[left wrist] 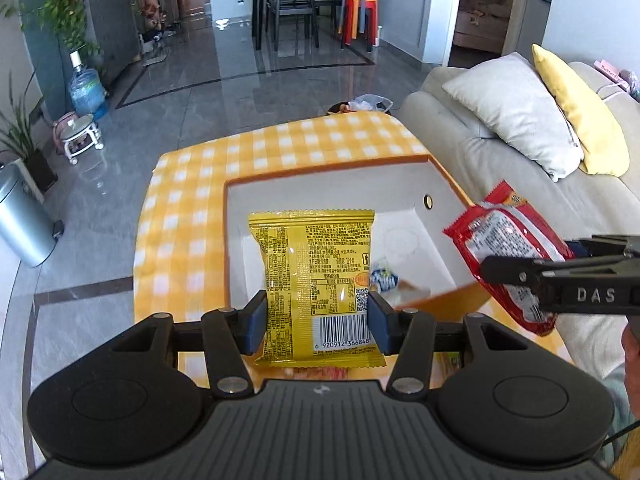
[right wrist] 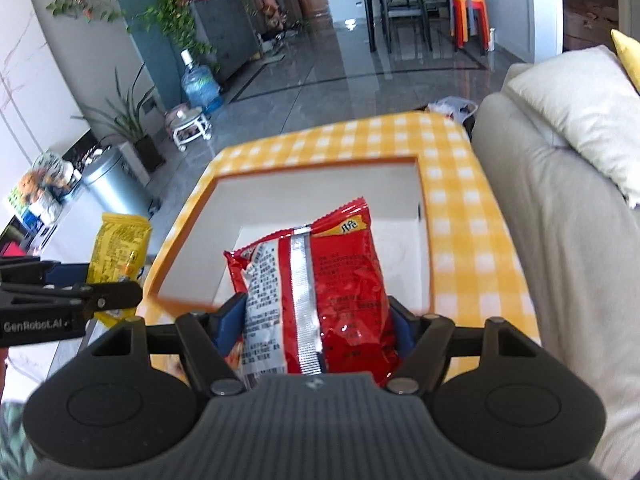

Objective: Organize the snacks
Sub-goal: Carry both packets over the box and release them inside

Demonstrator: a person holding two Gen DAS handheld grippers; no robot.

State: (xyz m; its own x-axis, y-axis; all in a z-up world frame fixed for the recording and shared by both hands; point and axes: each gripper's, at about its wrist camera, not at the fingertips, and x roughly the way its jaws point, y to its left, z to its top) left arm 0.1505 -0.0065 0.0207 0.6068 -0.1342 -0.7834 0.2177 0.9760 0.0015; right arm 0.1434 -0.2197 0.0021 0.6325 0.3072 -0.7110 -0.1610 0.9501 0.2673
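Left claw [left wrist: 316, 320] clamping a yellow snack packet [left wrist: 316, 284], upright, hanging over the white box [left wrist: 320, 188] on the checked counter [left wrist: 192, 200]; right claw [right wrist: 316, 328] pinching a red snack packet [right wrist: 320, 292], hovering above the same box, pads pressing both sides.

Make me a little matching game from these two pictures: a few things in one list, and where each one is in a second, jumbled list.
Things
1. yellow packet
2. red packet
3. blue-and-white sweet
4. white cushion

Places
A. lying inside the white box
B. on the sofa
C. between the pads of the left gripper
D. between the pads of the right gripper

Pairs: 1-C, 2-D, 3-A, 4-B
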